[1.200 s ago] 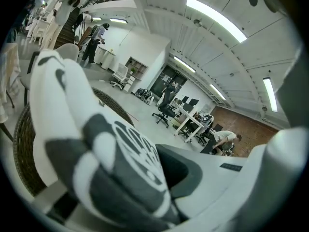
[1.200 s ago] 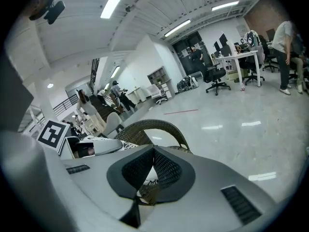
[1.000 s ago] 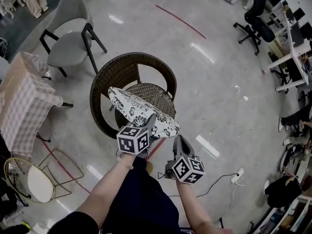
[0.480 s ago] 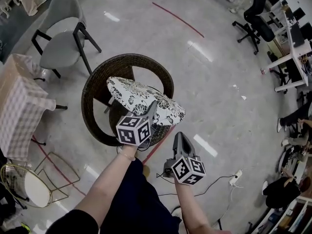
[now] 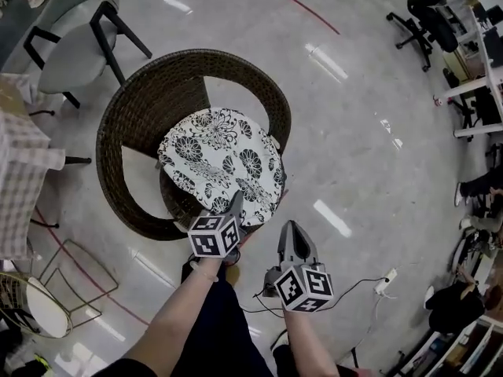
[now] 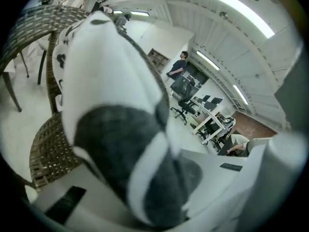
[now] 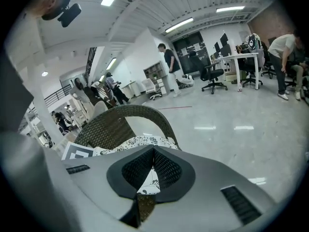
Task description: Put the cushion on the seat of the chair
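A round black-and-white floral cushion (image 5: 220, 162) lies across the seat of the brown wicker chair (image 5: 134, 124) in the head view. My left gripper (image 5: 235, 204) is shut on the cushion's near edge. In the left gripper view that edge (image 6: 106, 81) fills the picture, blurred, pinched between the jaws of the left gripper (image 6: 161, 197), with wicker (image 6: 48, 149) below it. My right gripper (image 5: 289, 229) hangs just right of the chair's front, apart from the cushion. In the right gripper view the right gripper (image 7: 153, 151) is shut on nothing, with the cushion (image 7: 140, 142) and the chair back (image 7: 120, 120) beyond.
A grey chair (image 5: 71, 49) stands at the upper left, a checked tablecloth (image 5: 16, 179) at the left edge and a gold wire frame (image 5: 47, 289) below it. A power strip (image 5: 383, 283) with its cable lies on the floor at right. Office chairs (image 5: 428, 22) and desks are far right.
Both grippers have come down. The cushion, held tilted above the chair a second ago, has sunk with the left gripper and now lies flat on the seat.
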The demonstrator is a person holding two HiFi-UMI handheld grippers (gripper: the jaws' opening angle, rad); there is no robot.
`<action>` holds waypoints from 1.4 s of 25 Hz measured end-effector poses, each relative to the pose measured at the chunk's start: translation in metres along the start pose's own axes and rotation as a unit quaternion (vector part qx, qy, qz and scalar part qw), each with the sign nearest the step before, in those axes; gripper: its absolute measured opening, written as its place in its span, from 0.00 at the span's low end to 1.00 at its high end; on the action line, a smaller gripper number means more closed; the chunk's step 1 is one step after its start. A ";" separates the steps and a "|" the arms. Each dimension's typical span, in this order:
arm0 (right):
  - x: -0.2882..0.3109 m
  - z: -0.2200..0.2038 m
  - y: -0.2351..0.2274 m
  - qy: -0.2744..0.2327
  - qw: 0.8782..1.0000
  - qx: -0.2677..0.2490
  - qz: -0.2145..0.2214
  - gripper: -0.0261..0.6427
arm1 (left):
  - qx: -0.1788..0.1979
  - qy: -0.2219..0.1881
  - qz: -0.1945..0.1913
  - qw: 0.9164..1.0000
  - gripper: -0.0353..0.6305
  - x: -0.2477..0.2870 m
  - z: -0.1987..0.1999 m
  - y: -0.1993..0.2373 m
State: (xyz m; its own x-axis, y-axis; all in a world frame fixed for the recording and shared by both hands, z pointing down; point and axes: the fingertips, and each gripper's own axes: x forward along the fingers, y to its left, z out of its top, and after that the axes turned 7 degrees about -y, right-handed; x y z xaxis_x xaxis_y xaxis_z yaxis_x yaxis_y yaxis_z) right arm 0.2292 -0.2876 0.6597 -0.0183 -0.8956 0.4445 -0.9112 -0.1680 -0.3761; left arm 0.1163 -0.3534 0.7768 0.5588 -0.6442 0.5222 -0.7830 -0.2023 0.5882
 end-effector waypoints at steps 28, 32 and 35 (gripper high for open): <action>0.007 -0.054 0.004 0.024 0.999 0.019 0.013 0.03 | -0.086 0.143 0.178 0.970 0.65 -0.020 -0.097 0.082; 0.000 -0.059 0.000 0.023 0.999 0.025 0.011 0.03 | -0.102 0.146 0.184 0.967 0.71 -0.026 -0.107 0.086; -0.005 -0.061 -0.002 0.022 0.999 0.028 0.011 0.03 | -0.111 0.142 0.185 0.966 0.73 -0.032 -0.109 0.087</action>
State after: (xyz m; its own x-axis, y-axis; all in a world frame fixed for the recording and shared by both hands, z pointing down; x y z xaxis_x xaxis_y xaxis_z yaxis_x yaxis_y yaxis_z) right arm 0.2059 -0.2578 0.7075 -0.0567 -0.8806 0.4705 -0.8862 -0.1727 -0.4300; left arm 0.0604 -0.2702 0.8787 0.3290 -0.4079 0.8517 -0.8828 0.1872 0.4307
